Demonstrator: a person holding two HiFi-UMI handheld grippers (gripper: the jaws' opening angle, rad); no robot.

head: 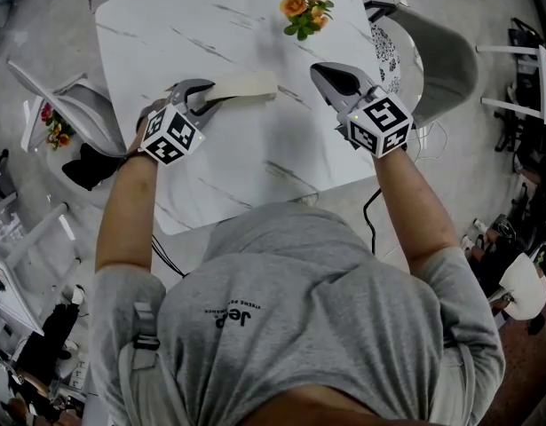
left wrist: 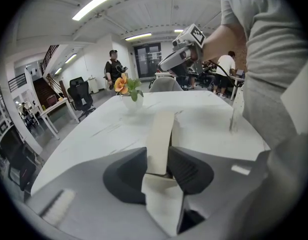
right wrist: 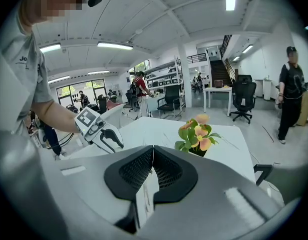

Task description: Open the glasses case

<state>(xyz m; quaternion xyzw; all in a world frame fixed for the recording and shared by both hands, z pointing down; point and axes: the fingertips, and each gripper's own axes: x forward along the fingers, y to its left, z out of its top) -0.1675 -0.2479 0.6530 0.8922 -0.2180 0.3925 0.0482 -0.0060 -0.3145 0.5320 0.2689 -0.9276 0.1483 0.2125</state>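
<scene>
A long cream glasses case [head: 246,87] lies on the white marble table [head: 166,34], pointing right of my left gripper [head: 210,96]. In the left gripper view the case [left wrist: 161,134] runs away from me between the two dark pads, which press on its near end, so my left gripper [left wrist: 158,166] is shut on it. My right gripper [head: 321,71] hovers over the table to the case's right, apart from it. Its pads meet with nothing between them in the right gripper view [right wrist: 153,156].
A small vase of orange flowers [head: 305,11] stands at the table's far side, beyond the right gripper. A grey chair [head: 441,56] sits at the table's right, another chair [head: 77,105] at its left. A person stands in the background [right wrist: 291,94].
</scene>
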